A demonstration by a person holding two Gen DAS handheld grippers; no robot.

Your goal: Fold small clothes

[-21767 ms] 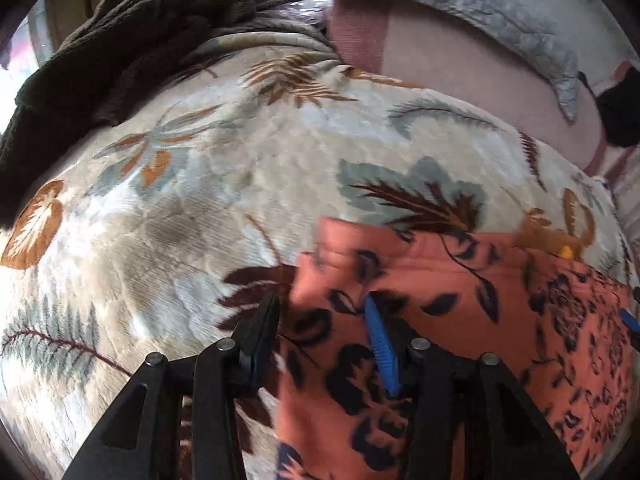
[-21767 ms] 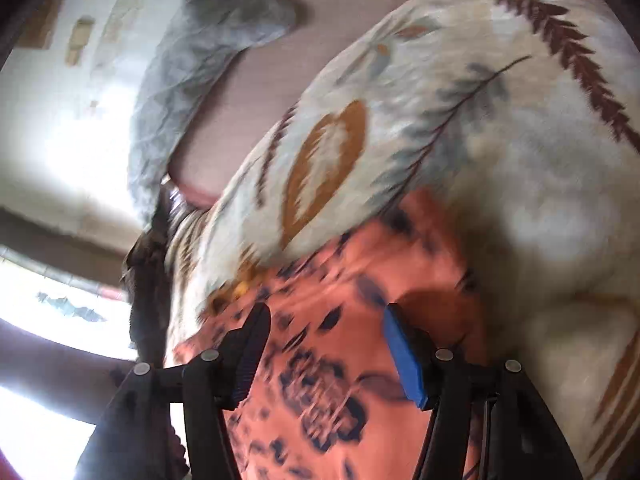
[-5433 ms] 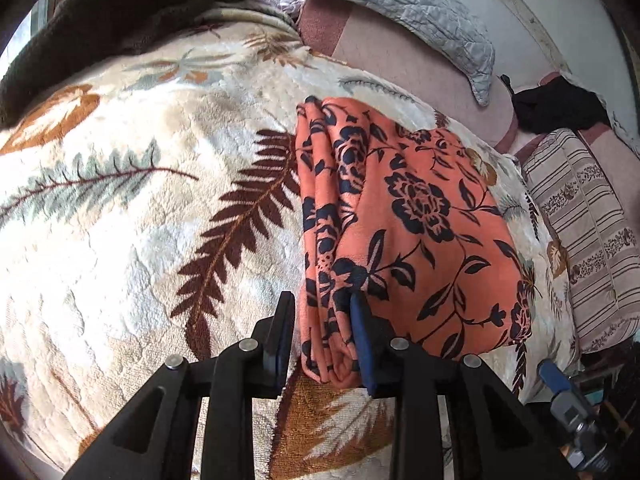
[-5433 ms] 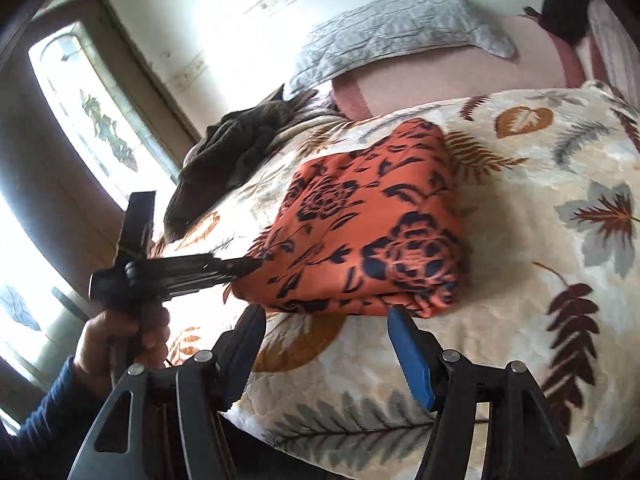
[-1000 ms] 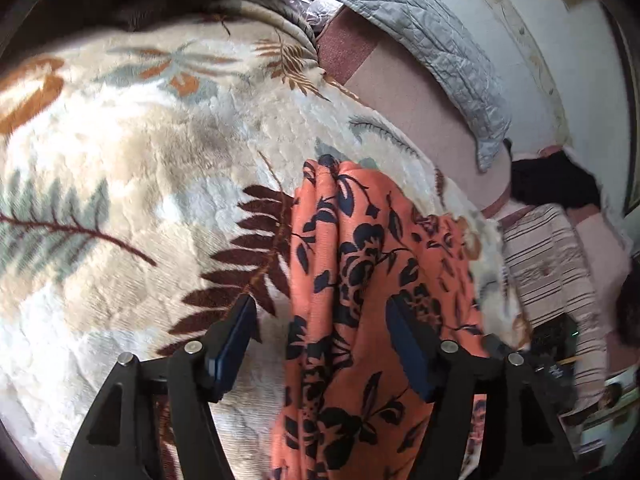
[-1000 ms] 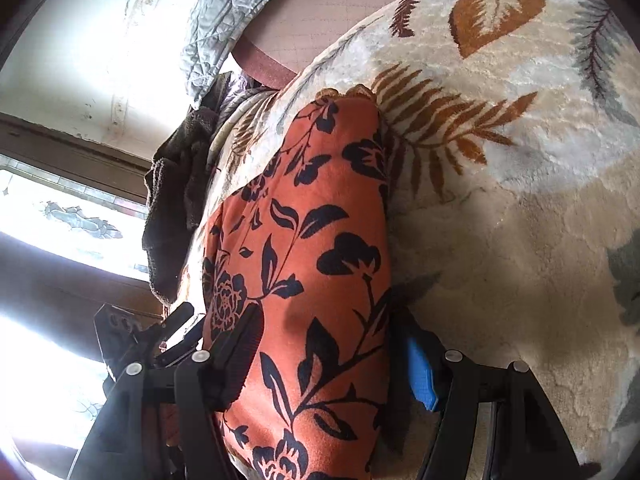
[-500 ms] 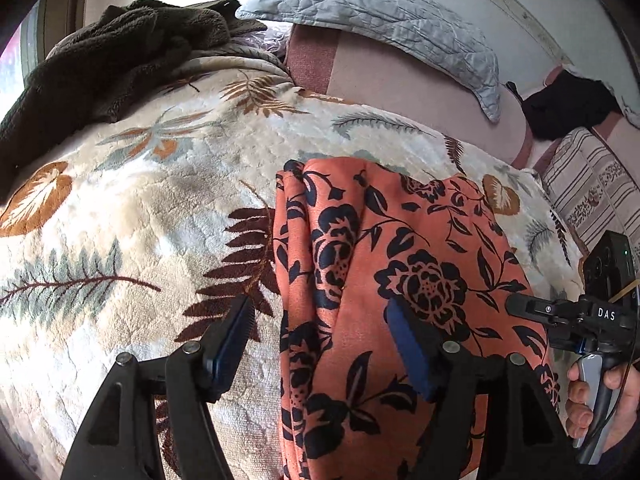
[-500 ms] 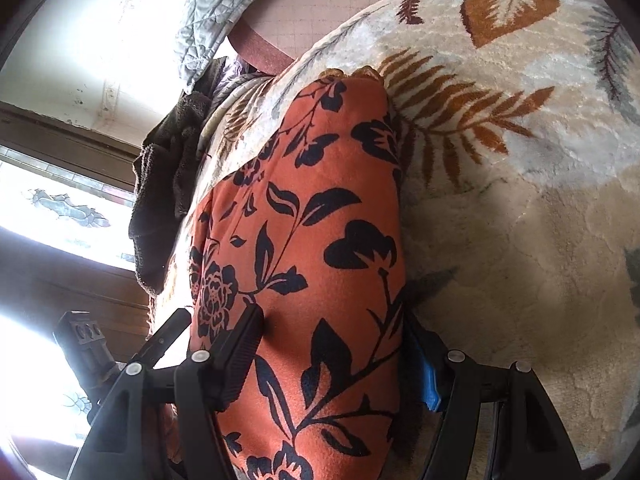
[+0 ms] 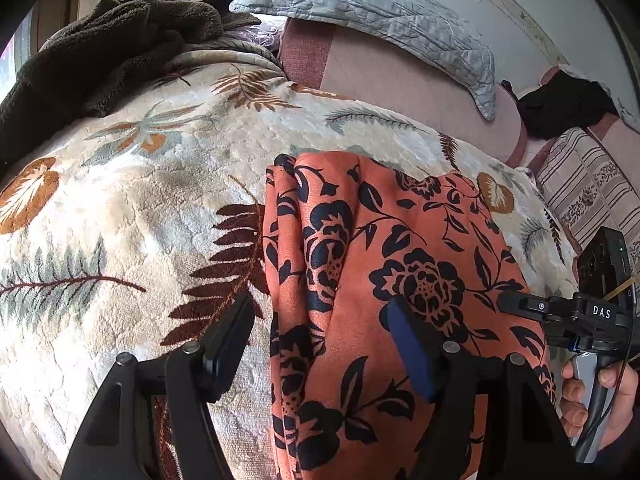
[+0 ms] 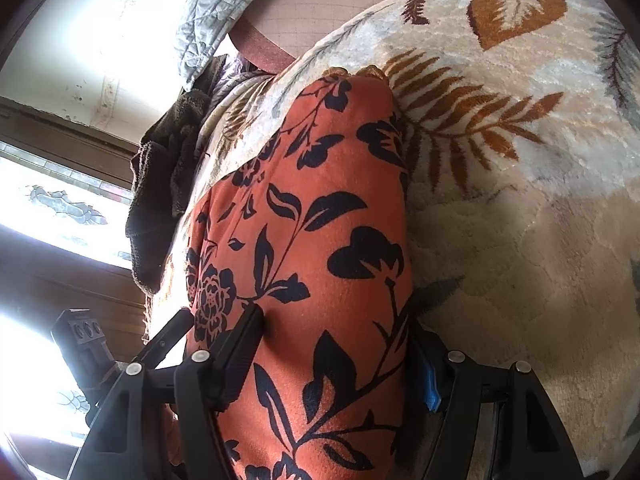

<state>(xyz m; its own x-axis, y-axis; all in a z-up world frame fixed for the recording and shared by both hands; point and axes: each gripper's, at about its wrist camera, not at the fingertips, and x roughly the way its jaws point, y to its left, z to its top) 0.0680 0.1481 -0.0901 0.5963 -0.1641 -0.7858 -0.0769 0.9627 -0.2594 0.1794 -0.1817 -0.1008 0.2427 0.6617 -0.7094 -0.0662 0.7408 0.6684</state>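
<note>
A folded orange garment with dark blue flowers (image 9: 392,264) lies on a cream blanket with a leaf print (image 9: 132,208). My left gripper (image 9: 320,346) is open and straddles the garment's layered left edge: one finger is over the blanket, the blue-padded one over the cloth. My right gripper (image 10: 334,364) is open at the garment (image 10: 312,208)'s other side. Its left finger rests on top of the cloth, and its blue pad sits at the folded right edge, partly hidden. A hand (image 9: 600,396) holds the right gripper (image 9: 520,306), seen at the right of the left wrist view.
A dark brown fleece throw (image 9: 100,52) is heaped at the blanket's far left. A grey quilted pillow (image 9: 380,8) leans on a pink bolster (image 9: 400,76) at the back. A striped cushion (image 9: 580,188) and a black cloth (image 9: 560,104) lie at the far right. A bright window (image 10: 60,208) is beside the bed.
The left gripper has rolled and shifted, so its view stands more level and the right gripper with its hand shows at the right. The right gripper has hardly moved.
</note>
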